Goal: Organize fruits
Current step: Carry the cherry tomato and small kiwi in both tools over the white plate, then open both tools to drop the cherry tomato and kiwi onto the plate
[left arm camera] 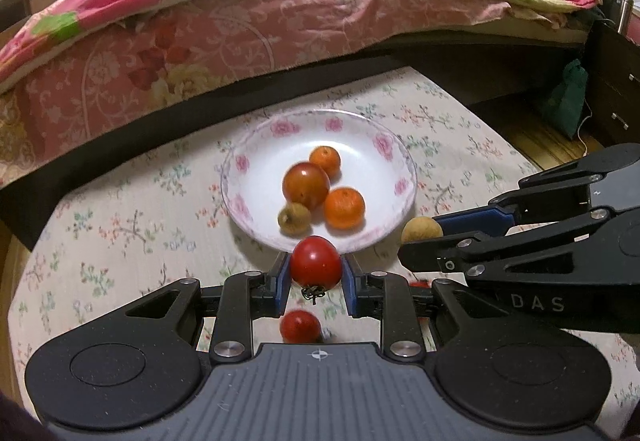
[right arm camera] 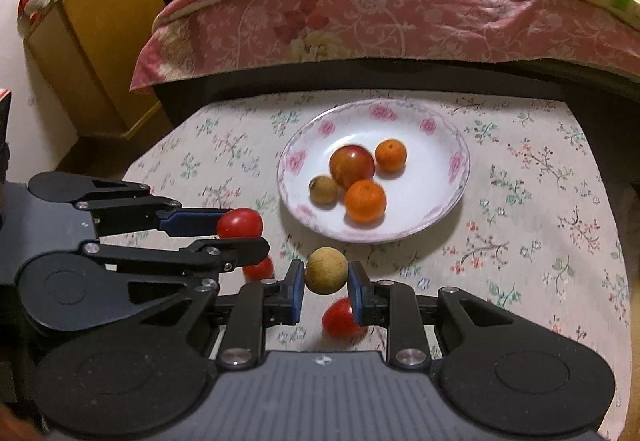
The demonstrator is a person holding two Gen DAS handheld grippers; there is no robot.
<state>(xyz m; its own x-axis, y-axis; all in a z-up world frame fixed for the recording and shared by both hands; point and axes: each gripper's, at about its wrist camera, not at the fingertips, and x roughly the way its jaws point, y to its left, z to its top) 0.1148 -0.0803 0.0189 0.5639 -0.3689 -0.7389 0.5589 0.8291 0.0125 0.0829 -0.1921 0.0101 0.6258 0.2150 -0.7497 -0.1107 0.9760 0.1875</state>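
Note:
A white plate with pink flowers [left arm camera: 384, 145] [right arm camera: 444, 145] sits on the flowered tablecloth and holds a large red-orange tomato [left arm camera: 306, 181] [right arm camera: 352, 167], two small oranges [left arm camera: 344, 208] [right arm camera: 365, 201] and a brown longan [left arm camera: 295, 219] [right arm camera: 323, 189]. My left gripper [left arm camera: 316, 277] [right arm camera: 240, 231] is shut on a red cherry tomato [left arm camera: 316, 261] [right arm camera: 240, 223], held above the cloth just short of the plate. My right gripper [right arm camera: 326, 285] [left arm camera: 424, 237] is shut on a tan longan [right arm camera: 326, 270] [left arm camera: 421, 229] beside the plate's near rim. Two more cherry tomatoes [right arm camera: 340, 317] [right arm camera: 259, 268] lie on the cloth below the grippers.
A bed with a pink floral quilt [left arm camera: 240, 25] [right arm camera: 400, 13] runs along the table's far edge. A wooden cabinet [right arm camera: 100, 33] stands at the left. A dark dresser with a green bag [left arm camera: 568, 101] stands at the right.

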